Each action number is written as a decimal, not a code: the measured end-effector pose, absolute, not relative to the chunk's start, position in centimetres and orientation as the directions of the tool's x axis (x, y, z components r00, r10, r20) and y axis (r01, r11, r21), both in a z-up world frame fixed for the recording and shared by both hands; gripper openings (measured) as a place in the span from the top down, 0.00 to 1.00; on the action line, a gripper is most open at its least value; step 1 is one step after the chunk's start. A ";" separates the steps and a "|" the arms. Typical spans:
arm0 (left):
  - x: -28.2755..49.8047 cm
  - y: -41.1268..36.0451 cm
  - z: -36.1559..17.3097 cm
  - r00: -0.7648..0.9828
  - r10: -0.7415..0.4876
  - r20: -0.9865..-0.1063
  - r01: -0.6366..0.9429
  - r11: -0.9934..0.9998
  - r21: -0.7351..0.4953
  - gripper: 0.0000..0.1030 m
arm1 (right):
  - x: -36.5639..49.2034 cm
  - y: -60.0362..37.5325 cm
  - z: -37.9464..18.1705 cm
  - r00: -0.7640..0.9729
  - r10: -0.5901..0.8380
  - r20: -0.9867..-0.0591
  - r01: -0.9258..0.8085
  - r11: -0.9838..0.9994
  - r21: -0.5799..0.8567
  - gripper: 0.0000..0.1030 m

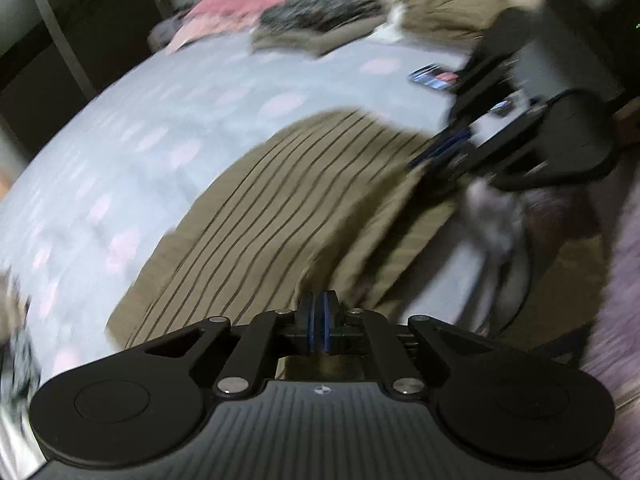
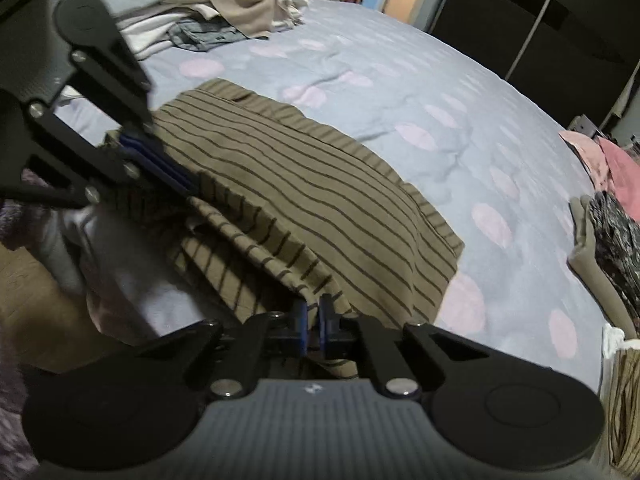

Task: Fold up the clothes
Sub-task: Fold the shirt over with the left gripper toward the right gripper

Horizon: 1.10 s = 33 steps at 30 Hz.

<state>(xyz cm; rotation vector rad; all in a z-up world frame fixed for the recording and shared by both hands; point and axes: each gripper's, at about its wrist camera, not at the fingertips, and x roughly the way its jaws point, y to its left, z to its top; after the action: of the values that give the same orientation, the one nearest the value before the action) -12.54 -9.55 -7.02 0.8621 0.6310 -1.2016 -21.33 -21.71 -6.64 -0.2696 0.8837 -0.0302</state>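
Observation:
A brown shirt with thin dark stripes (image 1: pixel 280 200) lies on the near part of the bed, its front edge hanging over the side. My left gripper (image 1: pixel 319 300) is shut on that near edge, with cloth pinched between the blue pads. In the right wrist view the same shirt (image 2: pixel 300 184) spreads out ahead, and my right gripper (image 2: pixel 314 306) is shut on a bunched fold of its hem. The left gripper (image 2: pixel 188 186) shows at the left, clamped on the shirt's other corner. The right gripper (image 1: pixel 432 156) appears blurred at the right of the left wrist view.
The bed has a pale blue sheet with pink dots (image 2: pixel 440 80). An unfolded heap of clothes (image 2: pixel 224 4) lies at one end. Folded garments (image 1: pixel 320 20) and a pink item (image 1: pixel 248 4) sit at the other. Wooden floor (image 2: pixel 36 288) runs beside the bed, and dark wardrobe doors (image 2: pixel 520 20) stand behind.

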 end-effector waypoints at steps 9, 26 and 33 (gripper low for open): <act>-8.6 -6.3 -7.7 0.404 -0.393 -0.826 0.894 0.359 0.266 0.98 | -20.8 -21.3 -6.3 0.628 -0.163 -0.761 -0.080 0.959 -0.271 0.95; -15.3 -4.5 -5.2 0.289 -0.507 -0.812 0.957 0.121 0.265 0.76 | -20.7 -21.4 -5.9 0.620 -0.182 -0.764 -0.053 0.961 -0.272 0.94; -17.1 -5.8 -8.6 0.274 -0.462 -0.843 0.946 -0.028 0.323 0.76 | -20.6 -21.3 -6.0 0.619 -0.188 -0.762 -0.050 0.959 -0.278 0.94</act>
<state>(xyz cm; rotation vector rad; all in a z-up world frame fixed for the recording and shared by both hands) -17.06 -5.80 -8.61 1.0617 0.5894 -1.2369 -20.65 -21.28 -6.00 -0.2849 0.9029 -0.0808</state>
